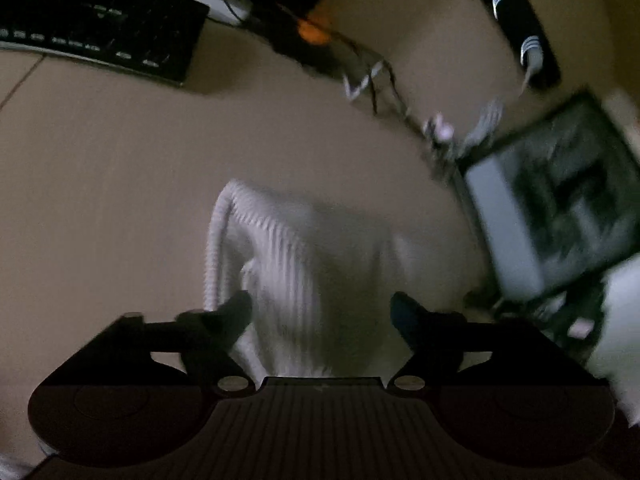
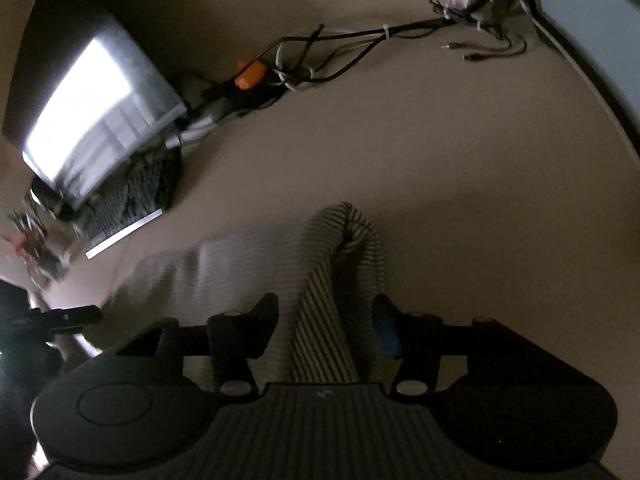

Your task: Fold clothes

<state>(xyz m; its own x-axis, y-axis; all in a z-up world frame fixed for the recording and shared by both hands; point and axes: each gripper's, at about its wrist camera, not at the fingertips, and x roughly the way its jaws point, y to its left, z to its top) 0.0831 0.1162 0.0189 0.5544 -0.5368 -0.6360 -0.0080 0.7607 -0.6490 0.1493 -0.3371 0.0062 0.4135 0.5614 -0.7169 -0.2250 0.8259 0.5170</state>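
A white and dark striped garment [image 1: 304, 272] lies bunched on the beige table [image 1: 120, 168], blurred by motion. My left gripper [image 1: 320, 316] is open, its two dark fingers wide apart with the cloth between and below them. In the right wrist view the same striped garment [image 2: 320, 304] runs from a folded hump back between the fingers. My right gripper [image 2: 326, 324] is open, jaws apart on either side of the cloth. I cannot tell whether either gripper touches the cloth.
A black keyboard [image 1: 100, 28] lies at the far left of the left wrist view. A tangle of cables [image 2: 320, 56] with an orange piece [image 2: 250, 74] crosses the table. A lit monitor [image 2: 92, 116] stands at left. A dark framed screen [image 1: 560, 208] is at right.
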